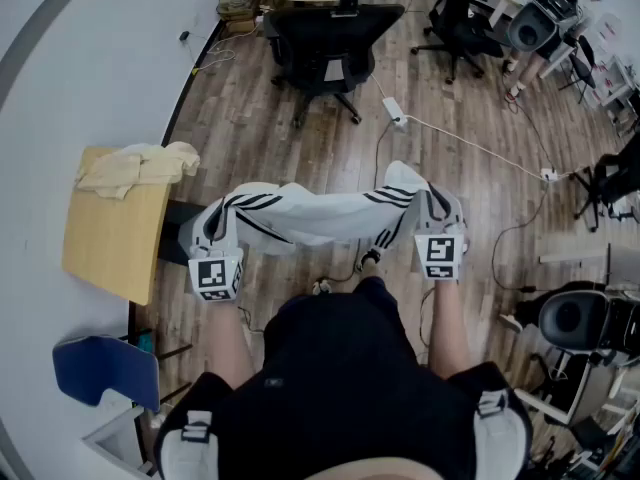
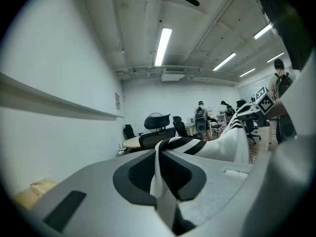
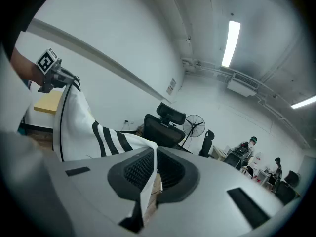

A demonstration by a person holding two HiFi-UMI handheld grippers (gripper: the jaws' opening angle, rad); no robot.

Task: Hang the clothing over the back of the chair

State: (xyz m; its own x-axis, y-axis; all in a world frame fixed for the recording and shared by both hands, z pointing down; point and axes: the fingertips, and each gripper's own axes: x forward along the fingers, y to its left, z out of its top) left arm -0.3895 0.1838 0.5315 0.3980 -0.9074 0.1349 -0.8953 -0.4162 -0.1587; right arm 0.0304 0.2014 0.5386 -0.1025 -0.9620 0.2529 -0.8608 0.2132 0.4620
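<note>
While you hold the garment [image 1: 320,216] stretched level in front of you, both ends are pinched. The left gripper [image 2: 159,169] is clenched on a thin fold of the white, black-striped fabric, and the right gripper [image 3: 147,177] bites the other end the same way. Each hold takes only an edge, so a sharp tug from either side could pull it free and drop that end to the floor. The middle sags a little and could catch first as you lower it.

On your left, the table [image 1: 105,253] with a cloth [image 1: 138,164] on it is near, and a swing that way could snag the left end. Farther out, a power strip [image 1: 396,114] lies on the floor just right of the chair [image 1: 330,33], which is well apart from you. You could trip there, and the chair may swivel or roll as the garment lands.

No brand shows on the garment. The cubes [image 1: 440,253] carry only square markers, and the far wall sign [image 2: 117,101] is too small to read.
</note>
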